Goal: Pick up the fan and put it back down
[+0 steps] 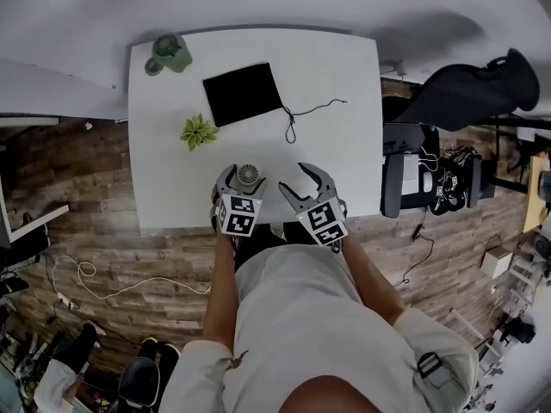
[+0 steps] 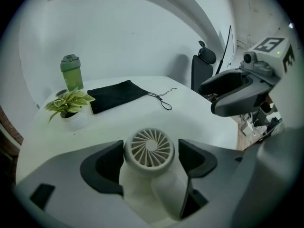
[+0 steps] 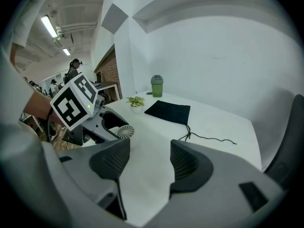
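In the head view we only get the round grille of the fan (image 1: 249, 174), low in the middle of the frame. The rest of it sits behind the left gripper (image 1: 244, 179) and its marker cube. In the left gripper view the fan's base disappears under the jaws at the bottom edge, so we can't tell how it stands. The people (image 3: 72, 70) at the upper left of the right gripper view are too tiny to make out.

On the white table (image 1: 344, 101) there are one fan (image 1: 249, 175), one potted plant (image 1: 198, 132), one green bottle (image 1: 170, 52) and one black drawstring pouch (image 1: 242, 93).
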Tool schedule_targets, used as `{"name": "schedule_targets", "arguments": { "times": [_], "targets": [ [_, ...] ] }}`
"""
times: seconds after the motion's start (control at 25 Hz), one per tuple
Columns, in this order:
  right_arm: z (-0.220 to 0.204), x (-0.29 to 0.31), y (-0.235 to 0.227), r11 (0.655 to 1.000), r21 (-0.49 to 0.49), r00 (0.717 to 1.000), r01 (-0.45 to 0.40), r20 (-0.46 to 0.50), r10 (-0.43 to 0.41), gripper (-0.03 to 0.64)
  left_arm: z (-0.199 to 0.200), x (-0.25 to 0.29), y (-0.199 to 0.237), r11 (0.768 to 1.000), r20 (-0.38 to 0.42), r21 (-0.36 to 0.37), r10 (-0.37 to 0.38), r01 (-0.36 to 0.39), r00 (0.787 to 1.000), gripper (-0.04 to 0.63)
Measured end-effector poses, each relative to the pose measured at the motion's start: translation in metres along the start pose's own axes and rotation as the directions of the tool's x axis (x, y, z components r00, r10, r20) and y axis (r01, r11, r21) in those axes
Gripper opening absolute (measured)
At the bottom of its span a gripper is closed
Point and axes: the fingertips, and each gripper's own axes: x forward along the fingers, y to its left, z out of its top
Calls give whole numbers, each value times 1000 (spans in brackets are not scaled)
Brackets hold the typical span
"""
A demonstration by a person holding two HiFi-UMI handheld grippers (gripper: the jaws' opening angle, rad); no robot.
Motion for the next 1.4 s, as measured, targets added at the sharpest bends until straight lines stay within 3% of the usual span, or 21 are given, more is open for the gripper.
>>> {"name": "schedule_targets", "arguments": {
  "times": [0.4,1.4],
  "targets": [
    [-5,1,0,1000,6,1000,-4,-8,4,268,-8,11,3,1000,-34,-27,15,-16,999,359],
    [0,-6,11,999,21,999,48,15,-48,262,7,-10,-4,997,17,61,-39,38,999,354]
  ]
}}
